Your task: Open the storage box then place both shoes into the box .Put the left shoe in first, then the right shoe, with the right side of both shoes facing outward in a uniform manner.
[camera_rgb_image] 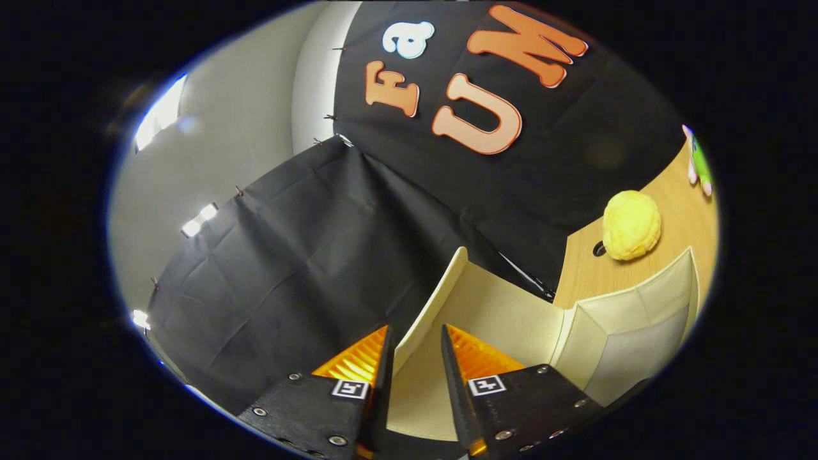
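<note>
A wooden tabletop point(677, 198) is running beyond the gripper point(415, 345), whose fingers are standing slightly apart astride the raised lid point(434, 300) of the storage box point(632, 319), likely lifting it open, though actual contact is unclear, a yellow ball point(631, 225) sitting farther ahead

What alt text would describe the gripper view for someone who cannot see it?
The tongs straddle the raised cream lid of a storage box, its edge in the gap between them. Beyond, a yellow ball lies on a wooden table.
</note>
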The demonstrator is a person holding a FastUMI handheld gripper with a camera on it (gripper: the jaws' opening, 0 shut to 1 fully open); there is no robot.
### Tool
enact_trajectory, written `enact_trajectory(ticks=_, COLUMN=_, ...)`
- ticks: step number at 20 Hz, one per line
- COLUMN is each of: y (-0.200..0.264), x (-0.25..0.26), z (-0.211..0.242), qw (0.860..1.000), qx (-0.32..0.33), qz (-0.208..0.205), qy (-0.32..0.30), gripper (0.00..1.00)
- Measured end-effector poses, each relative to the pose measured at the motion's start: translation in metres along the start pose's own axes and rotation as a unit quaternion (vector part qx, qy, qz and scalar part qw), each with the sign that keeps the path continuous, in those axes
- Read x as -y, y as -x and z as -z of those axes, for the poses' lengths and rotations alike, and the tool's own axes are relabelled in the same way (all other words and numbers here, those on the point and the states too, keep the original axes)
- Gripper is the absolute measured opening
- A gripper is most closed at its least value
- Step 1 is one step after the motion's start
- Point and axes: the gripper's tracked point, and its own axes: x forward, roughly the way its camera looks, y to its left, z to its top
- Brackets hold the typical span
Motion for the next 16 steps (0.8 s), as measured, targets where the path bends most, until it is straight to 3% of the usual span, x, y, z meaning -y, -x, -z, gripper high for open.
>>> enact_trajectory(ticks=1, y=0.004, x=0.001, z=0.005, qw=1.0, qx=-0.011, qz=0.003, qy=0.013, gripper=0.58)
enact_trajectory(ticks=3, y=0.017, x=0.014, z=0.015, qw=0.998, qx=-0.041, qz=0.028, qy=0.035, gripper=0.74)
enact_trajectory(ticks=5, y=0.032, x=0.037, z=0.019, qw=0.991, qx=-0.064, qz=0.078, qy=0.082, gripper=0.92)
enact_trajectory(ticks=6, y=0.043, x=0.052, z=0.015, qw=0.984, qx=-0.066, qz=0.11, qy=0.121, gripper=0.96)
enact_trajectory(ticks=10, y=0.097, x=0.104, z=-0.005, qw=0.942, qx=-0.067, qz=0.224, qy=0.24, gripper=0.98)
enact_trajectory(ticks=16, y=0.188, x=0.164, z=-0.023, qw=0.903, qx=-0.087, qz=0.324, qy=0.268, gripper=0.98)
